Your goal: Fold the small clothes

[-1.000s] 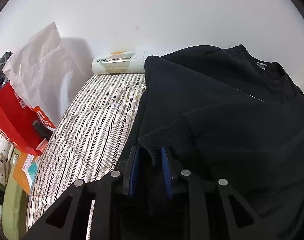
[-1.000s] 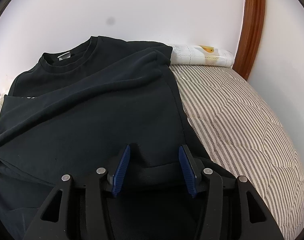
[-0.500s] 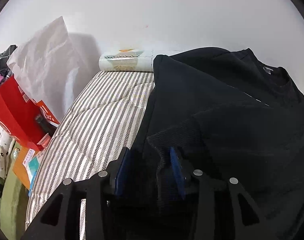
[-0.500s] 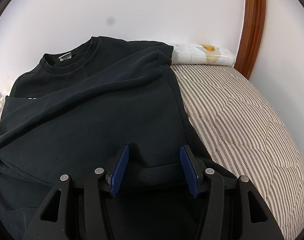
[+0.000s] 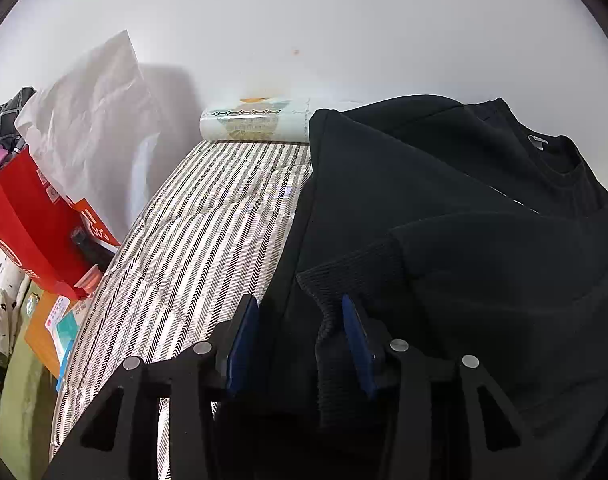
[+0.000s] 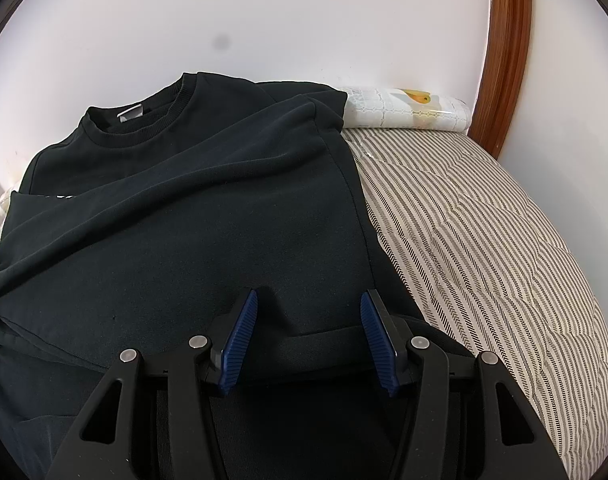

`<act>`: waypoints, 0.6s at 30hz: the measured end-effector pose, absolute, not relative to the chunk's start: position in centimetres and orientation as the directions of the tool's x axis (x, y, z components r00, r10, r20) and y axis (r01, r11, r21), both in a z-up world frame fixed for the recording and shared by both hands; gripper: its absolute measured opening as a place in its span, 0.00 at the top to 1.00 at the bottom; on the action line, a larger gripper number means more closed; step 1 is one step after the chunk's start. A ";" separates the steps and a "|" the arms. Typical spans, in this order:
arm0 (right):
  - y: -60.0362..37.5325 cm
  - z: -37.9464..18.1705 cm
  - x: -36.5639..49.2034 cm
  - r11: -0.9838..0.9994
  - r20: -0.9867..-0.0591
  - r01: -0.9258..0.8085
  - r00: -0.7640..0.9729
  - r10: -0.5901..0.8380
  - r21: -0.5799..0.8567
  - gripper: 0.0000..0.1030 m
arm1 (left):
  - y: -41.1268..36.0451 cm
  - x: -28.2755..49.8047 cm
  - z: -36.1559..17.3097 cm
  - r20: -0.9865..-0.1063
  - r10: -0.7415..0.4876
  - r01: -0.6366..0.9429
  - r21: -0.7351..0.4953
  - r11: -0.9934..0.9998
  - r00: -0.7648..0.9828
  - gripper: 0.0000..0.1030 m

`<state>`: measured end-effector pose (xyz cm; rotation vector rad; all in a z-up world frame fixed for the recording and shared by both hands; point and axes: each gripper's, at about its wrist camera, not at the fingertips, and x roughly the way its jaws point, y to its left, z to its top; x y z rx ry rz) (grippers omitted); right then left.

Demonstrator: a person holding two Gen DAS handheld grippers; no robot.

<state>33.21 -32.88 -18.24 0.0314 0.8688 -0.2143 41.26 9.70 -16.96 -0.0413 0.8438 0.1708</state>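
The left gripper has its blue pads spread, with the ribbed cuff of the black sweatshirt bunched between them; the cloth touches the right-hand pad, yet nothing is pinched. The right gripper is spread too, straddling the folded hem without closing on it.

The sweatshirt lies across the striped mattress, neck toward the wall, both sleeves laid over the chest.

What I'd worry about: the cuff is thick and springy, so a shallow bite could let it slide out mid-lift and the sleeve would flop open. On the right, the pads sit over several layers; closing there might catch only the top one, or drag the mattress cover up with it. The left edge of the garment also runs close to the mattress side, so a pull that way could tip it off toward the clutter.

As for writing: a white neck tag shows no legible text; a sliver of white print on the chest is hidden under a sleeve. The red box carries marks too small to read.
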 end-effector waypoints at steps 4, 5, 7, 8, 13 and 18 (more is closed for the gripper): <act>-32.9 -18.3 33.2 0.978 -0.761 0.199 0.625 -0.173 -0.059 0.48 | 9.7 41.3 -17.0 -0.746 0.135 -0.167 0.032 0.985 0.652 0.59; -32.9 -18.3 33.2 0.978 -0.761 0.199 0.625 -0.173 -0.059 0.48 | 9.7 41.3 -17.0 -0.746 0.134 -0.167 0.032 0.985 0.652 0.59; -32.9 -18.3 33.2 0.978 -0.761 0.199 0.625 -0.173 -0.059 0.48 | 9.7 41.3 -17.0 -0.746 0.134 -0.167 0.031 0.986 0.652 0.59; -32.9 -18.3 33.2 0.978 -0.761 0.199 0.625 -0.173 -0.059 0.48 | 9.7 41.3 -17.0 -0.747 0.134 -0.167 0.031 0.985 0.652 0.59; -32.9 -18.3 33.2 0.978 -0.761 0.200 0.625 -0.174 -0.059 0.48 | 9.7 41.3 -17.0 -0.746 0.133 -0.166 0.031 0.986 0.652 0.58; -32.9 -18.3 33.2 0.978 -0.761 0.200 0.625 -0.174 -0.059 0.48 | 9.7 41.2 -17.0 -0.747 0.131 -0.167 0.027 0.986 0.652 0.58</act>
